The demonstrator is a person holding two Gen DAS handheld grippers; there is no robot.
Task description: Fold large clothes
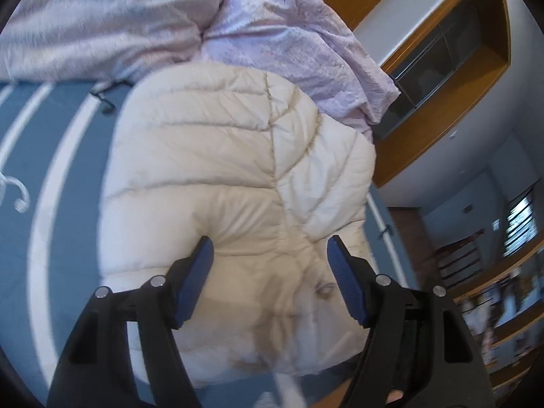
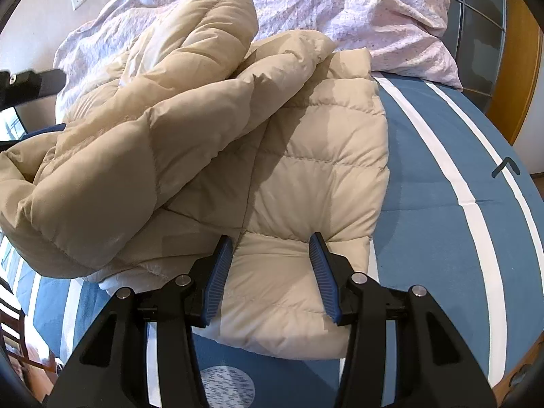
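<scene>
Since it's a puffy down jacket (image 2: 210,142) heaped on the blue striped bed (image 2: 442,176) in front of the lilac duvet (image 2: 357,10), I'd guess it's light, squishy and slippery, springing back after each fold. Left gripper (image 1: 270,255) hangs above it, fingers spread with nothing pinched. Right gripper (image 2: 272,255) straddles the hem corner, fingers apart; can't tell if they're squeezing it. I'd grab stitched seams or hem.
</scene>
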